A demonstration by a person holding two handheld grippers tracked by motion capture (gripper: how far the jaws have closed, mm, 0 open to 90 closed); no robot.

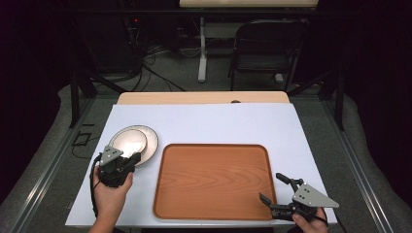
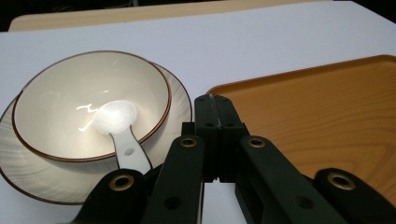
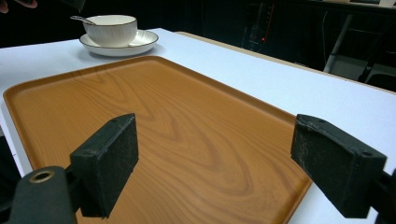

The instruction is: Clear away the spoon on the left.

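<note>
A cream bowl [image 2: 60, 107] with a brown rim stands on a matching plate [image 2: 180, 98] at the table's left. A white spoon [image 2: 116, 121] lies in the bowl, its handle leaning over the near rim. My left gripper [image 2: 217, 135] is shut with its jaws pressed together and nothing between them, just right of the spoon handle at the plate's near edge [image 1: 133, 158]. A wooden tray [image 1: 214, 182] lies bare in the middle. My right gripper [image 1: 270, 187] stands open over the tray's near right corner [image 3: 215, 158], holding nothing. In the right gripper view, the bowl [image 3: 112, 30] sits far off.
A white sheet [image 1: 218, 124] covers the table, with a strip of wood [image 1: 204, 97] showing along the far edge. Behind the table stand a black folding chair [image 1: 265, 48], a white desk leg [image 1: 202, 53] and cables on the floor.
</note>
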